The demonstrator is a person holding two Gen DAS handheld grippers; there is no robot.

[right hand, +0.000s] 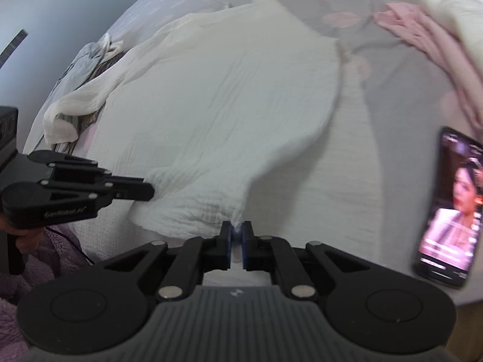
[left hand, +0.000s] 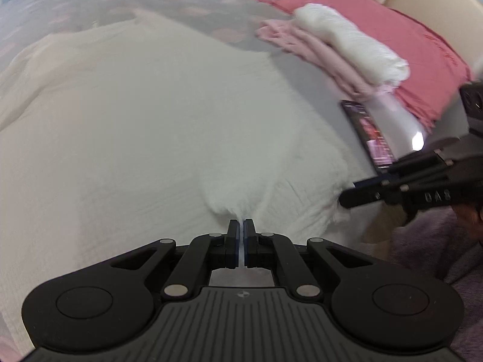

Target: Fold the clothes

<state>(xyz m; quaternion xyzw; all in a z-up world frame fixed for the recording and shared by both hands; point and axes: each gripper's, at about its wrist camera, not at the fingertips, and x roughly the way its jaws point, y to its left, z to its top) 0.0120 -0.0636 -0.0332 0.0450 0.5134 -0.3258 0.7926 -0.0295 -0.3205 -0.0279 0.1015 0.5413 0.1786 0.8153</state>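
Both tongs are clamped on the near hem of the white garment (left hand: 145, 126). Left tongs (left hand: 241, 226) pinch a bunched tuft of the crinkled cloth between closed jaws; right tongs (right hand: 237, 230) hold another pinch of the same hem, with fabric showing between the blue pads (right hand: 231, 241). The two grips sit near each other along the edge closest to the person.

That garment lies spread across the bed (right hand: 392, 114), its far part flat and one long sleeve (right hand: 78, 102) trailing off toward the bed's left edge, over a heap of grey and striped cloth (right hand: 81, 60). No boxes or baskets show; finished items are simply stacked on the bed to the right: a folded white piece (left hand: 350, 39) on top of folded pink clothes (left hand: 302, 48), beside a red cushion (left hand: 407, 45).

A phone (right hand: 449, 205) with a lit screen lies on the bed just right of the garment, close to the near edge. Bare bedspread lies between garment and stack. A purple fleece sleeve (left hand: 437, 250) shows at the near edge.
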